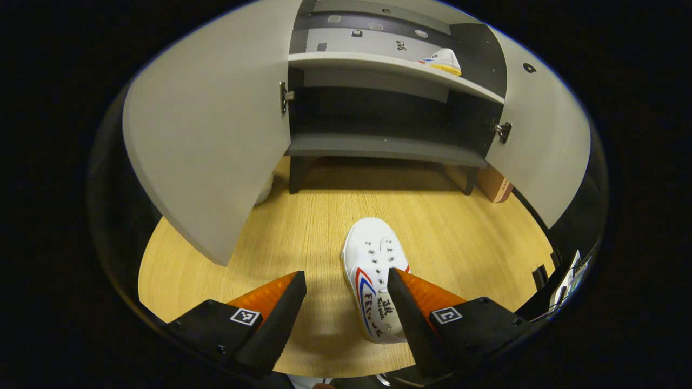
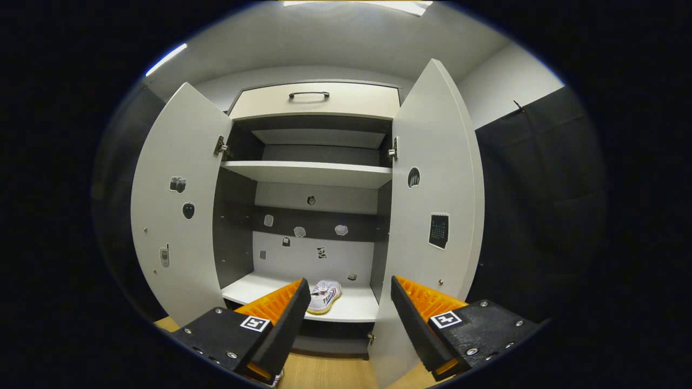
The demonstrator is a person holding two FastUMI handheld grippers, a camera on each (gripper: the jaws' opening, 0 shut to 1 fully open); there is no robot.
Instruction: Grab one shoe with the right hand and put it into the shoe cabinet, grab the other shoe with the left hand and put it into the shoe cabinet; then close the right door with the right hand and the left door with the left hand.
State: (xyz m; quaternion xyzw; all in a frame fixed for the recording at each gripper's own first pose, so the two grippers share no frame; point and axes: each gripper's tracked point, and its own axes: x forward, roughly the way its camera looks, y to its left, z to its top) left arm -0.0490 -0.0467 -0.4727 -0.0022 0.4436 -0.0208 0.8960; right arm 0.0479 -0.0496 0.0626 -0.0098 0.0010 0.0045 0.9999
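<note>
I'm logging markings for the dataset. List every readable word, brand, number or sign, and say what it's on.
"FEI...": printed on the side of the shoe on the floor; the rest is unclear.
Shoe on the shelf: print too small to read.
Door sticker: too small to read.
Marker square on the left gripper: a pattern, no words.

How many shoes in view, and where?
2. One shoe on the floor lies on the wood just ahead of the left gripper. One shoe in the cabinet sits on a shelf, toward its right side.
</note>
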